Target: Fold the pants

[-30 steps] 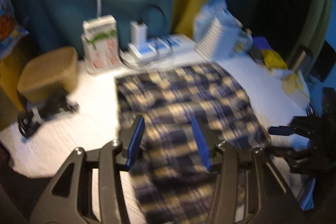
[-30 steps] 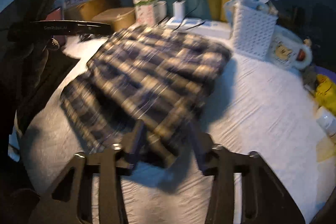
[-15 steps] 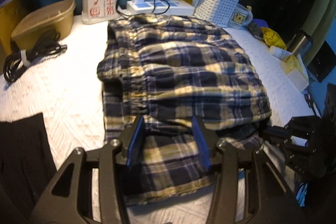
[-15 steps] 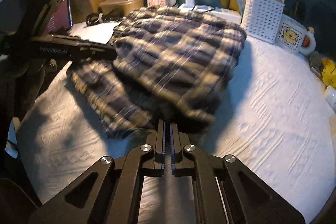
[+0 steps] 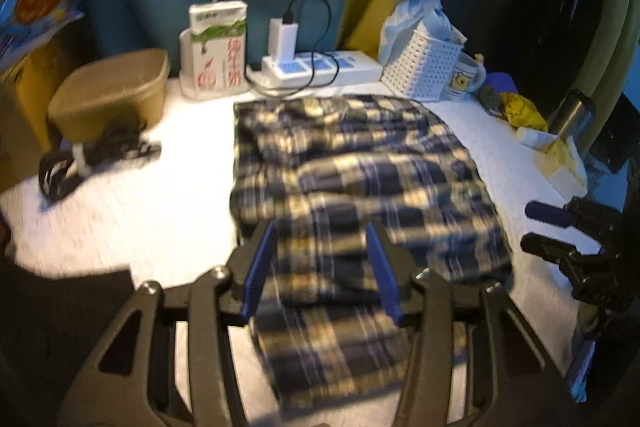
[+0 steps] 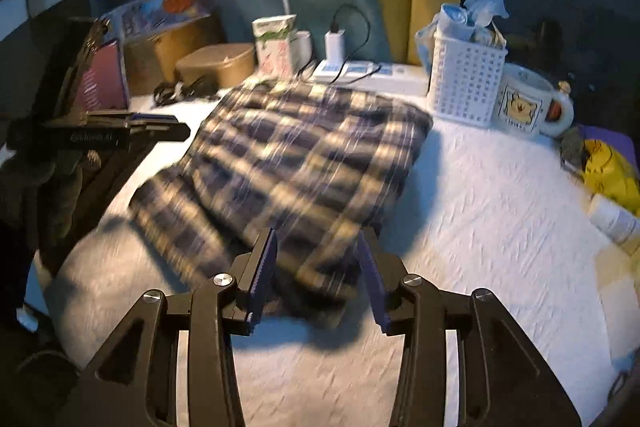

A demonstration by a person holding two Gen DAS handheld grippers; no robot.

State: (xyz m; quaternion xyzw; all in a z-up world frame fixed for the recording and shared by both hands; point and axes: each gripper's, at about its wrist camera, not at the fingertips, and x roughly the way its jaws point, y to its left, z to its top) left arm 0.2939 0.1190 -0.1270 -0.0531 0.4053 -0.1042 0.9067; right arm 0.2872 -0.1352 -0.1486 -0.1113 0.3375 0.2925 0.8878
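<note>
Right wrist view: your right tongs (image 6: pixel 316 267) have just been opening, nothing between them; left tongs (image 5: pixel 320 267) also released. Square the pants (image 6: pixel 288 163) edges, keeping them mid-bench (image 6: pixel 480 227).

Cloth, plastic, card and glazed ware around the tongs

The pants (image 5: pixel 360 187) between and beyond both tongs were soft woven plaid cloth, matt and creased, on a white table cover (image 6: pixel 500 227) with a rough raised texture. The left gripper (image 5: pixel 320 271) had matt black plastic arms, ribbed blue pads and shiny metal screws. Far beyond stood a printed paper carton (image 5: pixel 218 47), a perforated white plastic basket (image 6: pixel 464 83), a glossy glazed mug (image 6: pixel 524 101) and a matt brown lidded box (image 5: pixel 108 93).
</note>
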